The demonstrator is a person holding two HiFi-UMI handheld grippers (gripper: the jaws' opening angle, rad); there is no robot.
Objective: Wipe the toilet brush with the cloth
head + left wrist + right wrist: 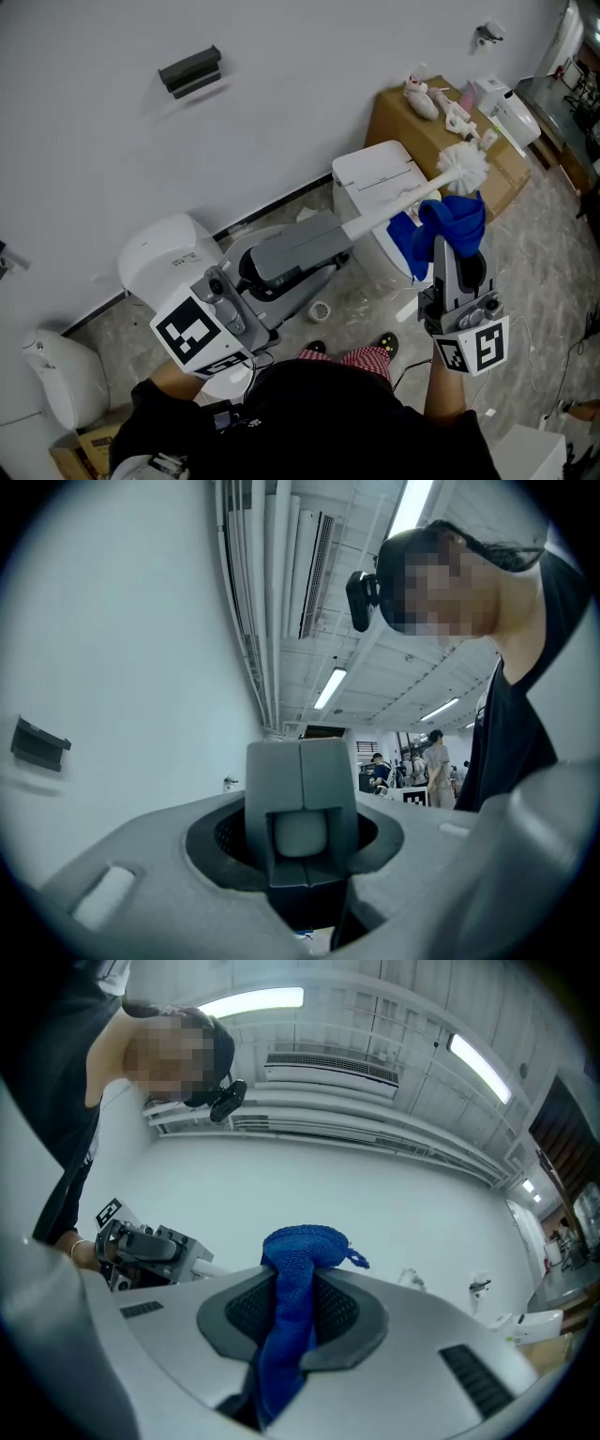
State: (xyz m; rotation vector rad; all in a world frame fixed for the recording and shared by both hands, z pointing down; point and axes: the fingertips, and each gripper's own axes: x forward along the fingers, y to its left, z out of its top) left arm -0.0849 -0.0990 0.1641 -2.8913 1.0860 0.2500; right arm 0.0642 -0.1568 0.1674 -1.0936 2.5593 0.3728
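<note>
My right gripper (pixel 292 1290) is clamped on the cloth (pixel 300 1246). The blue fabric bunches up above the jaws and hangs down between them. My left gripper (pixel 302 803) has its jaws closed round the pale end of the brush (pixel 398 206) handle and holds it out nearly level, slanting up toward the right.

In the head view the cloth sits at the handle just below the bristle head (pixel 464 166), above the toilet (pixel 370 173). It looks to be touching the shaft there, though I can't be sure of contact from this angle.

I judge the wiping to be at the head end of the handle. The length of shaft back toward my left gripper is bare of cloth, and nothing shows whether it has been wiped. The bristles themselves are not covered either.

The brush is white all over, with a long thin handle and a round, bushy head. I see no stain or wet patch on it, but it is small in the frame.
</note>
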